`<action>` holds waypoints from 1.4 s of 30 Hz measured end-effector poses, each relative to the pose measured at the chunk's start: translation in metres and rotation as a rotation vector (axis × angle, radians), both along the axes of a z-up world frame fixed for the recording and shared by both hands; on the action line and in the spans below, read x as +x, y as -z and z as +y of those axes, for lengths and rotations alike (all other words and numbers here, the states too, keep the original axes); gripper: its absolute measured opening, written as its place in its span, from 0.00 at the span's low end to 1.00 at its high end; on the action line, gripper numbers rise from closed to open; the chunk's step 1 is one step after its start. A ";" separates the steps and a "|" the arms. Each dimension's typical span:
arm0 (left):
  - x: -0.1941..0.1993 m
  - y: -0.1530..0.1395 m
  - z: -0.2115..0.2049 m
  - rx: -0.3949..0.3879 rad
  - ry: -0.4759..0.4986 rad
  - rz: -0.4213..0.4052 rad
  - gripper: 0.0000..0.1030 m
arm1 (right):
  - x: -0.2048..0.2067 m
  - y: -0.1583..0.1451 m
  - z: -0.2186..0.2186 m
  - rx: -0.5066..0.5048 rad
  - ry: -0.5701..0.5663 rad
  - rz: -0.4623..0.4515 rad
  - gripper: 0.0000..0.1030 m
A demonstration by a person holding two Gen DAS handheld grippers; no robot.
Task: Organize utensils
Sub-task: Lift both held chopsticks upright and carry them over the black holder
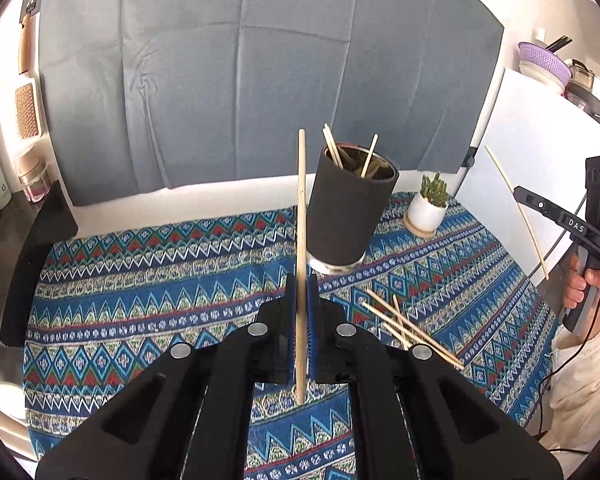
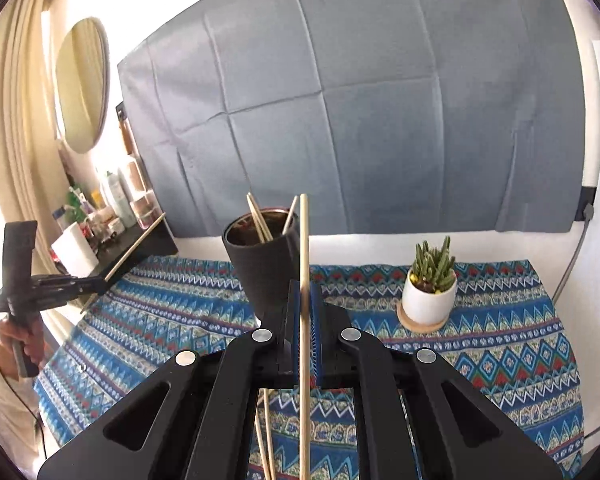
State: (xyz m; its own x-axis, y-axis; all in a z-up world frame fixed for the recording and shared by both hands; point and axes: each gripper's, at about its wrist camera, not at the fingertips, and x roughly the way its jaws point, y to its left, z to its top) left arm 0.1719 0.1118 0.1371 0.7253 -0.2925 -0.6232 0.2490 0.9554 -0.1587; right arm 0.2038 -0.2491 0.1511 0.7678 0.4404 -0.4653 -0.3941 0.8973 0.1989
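The left claw point(image 1: 301, 300) is pressed together on one wooden chopstick point(image 1: 301, 208), which stands nearly upright between the blue pads, its ends projecting above and below the jaws. The right claw point(image 2: 307, 312) pinches a second chopstick point(image 2: 305, 248) in the same manner. Both claws are held above the patterned cloth that covers the surface point(image 1: 140, 280).

The black holder cup point(image 1: 350, 208) stands ahead of the left claw and slightly to its right; from the right claw it lies ahead and slightly to the left. Three chopsticks point(image 1: 334, 152) already lean inside the cup, so part of the sorting appears complete.

Several loose chopsticks point(image 1: 408, 328) remain on the cloth, just right of the left claw and below the right claw. A small potted succulent point(image 2: 430, 288) stands ahead and to the right of the right claw, well apart from the cup.

Judged status: roughly midway. Two sticks are in hand and not yet deposited. The loose group on the cloth must still be collected. Both held sticks require lowering into the cup's mouth without striking the sticks already inside.
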 end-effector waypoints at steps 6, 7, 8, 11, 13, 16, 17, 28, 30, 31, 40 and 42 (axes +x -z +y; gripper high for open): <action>0.038 -0.025 -0.003 -0.039 0.027 -0.095 0.05 | 0.045 -0.014 0.028 0.064 -0.014 -0.026 0.05; 0.045 -0.028 -0.004 -0.052 0.032 -0.114 0.05 | 0.053 -0.016 0.032 0.077 -0.017 -0.035 0.05; 0.052 -0.031 -0.006 -0.064 0.037 -0.131 0.05 | 0.060 -0.016 0.036 0.089 -0.019 -0.041 0.05; 0.072 -0.033 -0.011 -0.085 0.048 -0.203 0.05 | 0.082 -0.016 0.048 0.123 -0.020 -0.056 0.05; 0.087 -0.028 -0.016 -0.113 0.062 -0.237 0.05 | 0.094 -0.016 0.055 0.132 0.011 -0.082 0.05; 0.110 -0.019 -0.025 -0.167 0.081 -0.267 0.05 | 0.108 -0.018 0.065 0.122 0.073 -0.143 0.05; 0.117 -0.017 -0.029 -0.185 0.093 -0.280 0.05 | 0.113 -0.018 0.067 0.132 0.078 -0.152 0.05; 0.157 0.016 -0.070 -0.377 0.108 -0.406 0.05 | 0.155 -0.003 0.084 0.403 -0.013 -0.288 0.05; 0.157 0.024 -0.073 -0.393 0.110 -0.434 0.05 | 0.159 -0.001 0.087 0.423 -0.015 -0.324 0.05; 0.157 0.027 -0.074 -0.402 0.111 -0.446 0.05 | 0.160 0.000 0.089 0.422 -0.005 -0.347 0.05; 0.152 0.061 -0.070 -0.403 0.110 -0.497 0.05 | 0.178 0.037 0.100 0.399 0.040 -0.395 0.05; 0.154 0.066 -0.068 -0.396 0.102 -0.491 0.05 | 0.181 0.042 0.101 0.391 0.026 -0.381 0.05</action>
State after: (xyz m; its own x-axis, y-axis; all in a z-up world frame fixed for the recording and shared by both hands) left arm 0.3262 0.0434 0.0714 0.8551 -0.5154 -0.0554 0.4693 0.8152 -0.3393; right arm 0.3846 -0.1485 0.1089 0.8628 0.5037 0.0425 -0.4824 0.7954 0.3669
